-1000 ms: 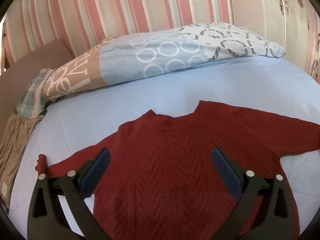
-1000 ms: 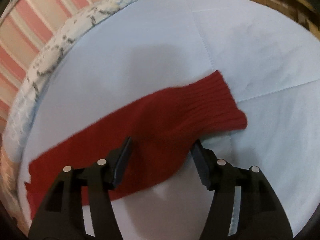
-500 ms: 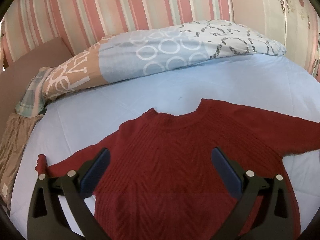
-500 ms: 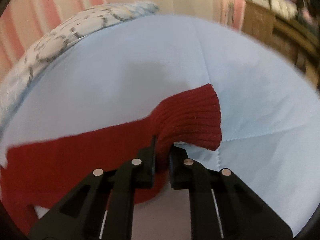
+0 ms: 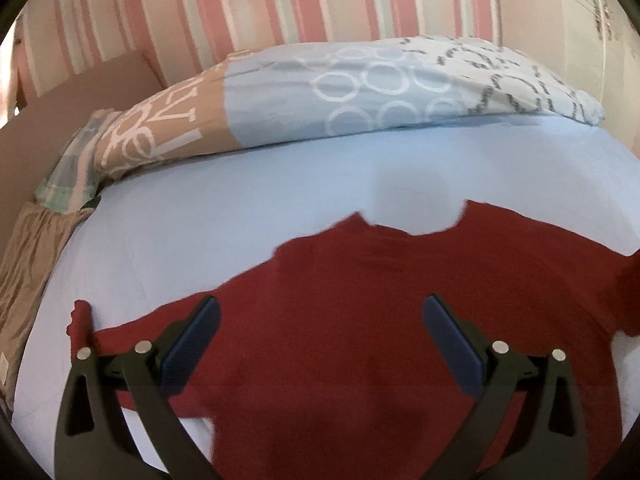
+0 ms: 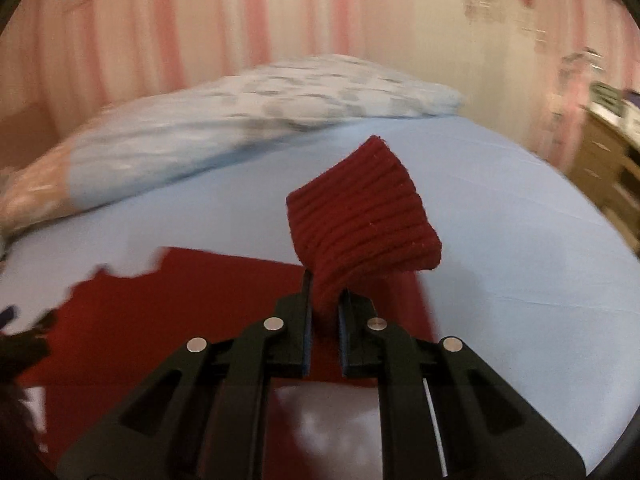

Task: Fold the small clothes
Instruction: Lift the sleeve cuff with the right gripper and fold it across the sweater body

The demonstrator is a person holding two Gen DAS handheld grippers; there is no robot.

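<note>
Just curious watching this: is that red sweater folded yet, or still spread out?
Mostly spread: the red sweater lies flat on the bed; one ribbed cuff is lifted, pinched by the right hand-held gripper.

The dark red knitted sweater [image 5: 360,320] runs off the frame at five o'clock; motion blur smears the patterned blue duvet [image 6: 240,120] at eleven o'clock.

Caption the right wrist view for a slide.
Right gripper pinches the ribbed cuff of a red sweater and holds it above the light blue bed sheet.
</note>
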